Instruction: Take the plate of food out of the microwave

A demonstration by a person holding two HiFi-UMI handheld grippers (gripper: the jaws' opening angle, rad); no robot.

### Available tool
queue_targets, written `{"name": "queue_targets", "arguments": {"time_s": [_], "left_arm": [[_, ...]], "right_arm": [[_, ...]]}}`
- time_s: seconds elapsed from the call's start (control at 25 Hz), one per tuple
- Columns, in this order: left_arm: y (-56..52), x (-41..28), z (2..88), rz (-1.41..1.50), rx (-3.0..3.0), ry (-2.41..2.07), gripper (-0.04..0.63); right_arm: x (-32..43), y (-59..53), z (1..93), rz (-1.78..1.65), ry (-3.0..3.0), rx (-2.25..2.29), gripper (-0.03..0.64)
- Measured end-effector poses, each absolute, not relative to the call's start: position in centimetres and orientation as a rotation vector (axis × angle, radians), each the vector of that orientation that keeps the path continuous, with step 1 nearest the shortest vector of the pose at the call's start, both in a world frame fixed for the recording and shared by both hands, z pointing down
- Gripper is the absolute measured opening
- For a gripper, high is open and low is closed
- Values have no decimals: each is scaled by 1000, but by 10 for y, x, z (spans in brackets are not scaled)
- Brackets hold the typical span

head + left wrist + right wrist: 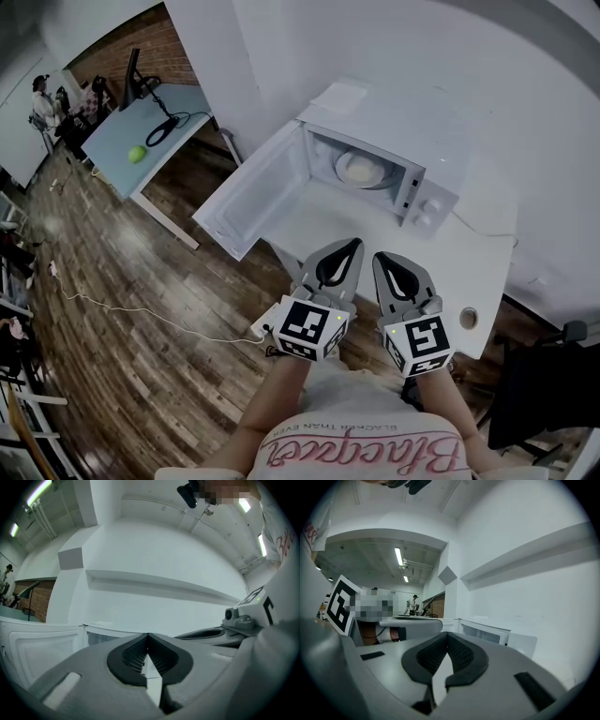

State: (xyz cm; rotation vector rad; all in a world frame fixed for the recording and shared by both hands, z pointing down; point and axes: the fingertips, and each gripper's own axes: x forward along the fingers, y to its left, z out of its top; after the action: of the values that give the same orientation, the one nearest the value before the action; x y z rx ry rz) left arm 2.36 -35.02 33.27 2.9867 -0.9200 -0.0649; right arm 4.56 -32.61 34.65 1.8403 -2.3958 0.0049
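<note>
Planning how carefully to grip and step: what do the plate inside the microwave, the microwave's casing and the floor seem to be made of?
Plate: probably glazed ceramic, pale and smooth; too small to rule out plastic.
Microwave: white painted metal or plastic, with an even matte look.
Floor: wood or wood-look planks, with visible grain and board seams.

Grey left gripper [354, 243] and right gripper [382, 257] have black-padded jaws, marker cubes [309, 328].

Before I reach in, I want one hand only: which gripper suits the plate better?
Left, narrowly: left gripper faces the open microwave and plate; right gripper sits nearer its control panel.
</note>
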Motion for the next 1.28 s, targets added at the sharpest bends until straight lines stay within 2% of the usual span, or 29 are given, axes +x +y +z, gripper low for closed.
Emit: {"name": "queue_targets", "arguments": {"time_s": [0.52,1.28], "left_arm": [[-395,17,347,-40,2985,-811,5],[-414,80,359,39,2944,-799,6]], "right_arm": [[32,-367,362,70,-2343,1898,11],[93,-384,352,113,-2353,1903,11]]}}
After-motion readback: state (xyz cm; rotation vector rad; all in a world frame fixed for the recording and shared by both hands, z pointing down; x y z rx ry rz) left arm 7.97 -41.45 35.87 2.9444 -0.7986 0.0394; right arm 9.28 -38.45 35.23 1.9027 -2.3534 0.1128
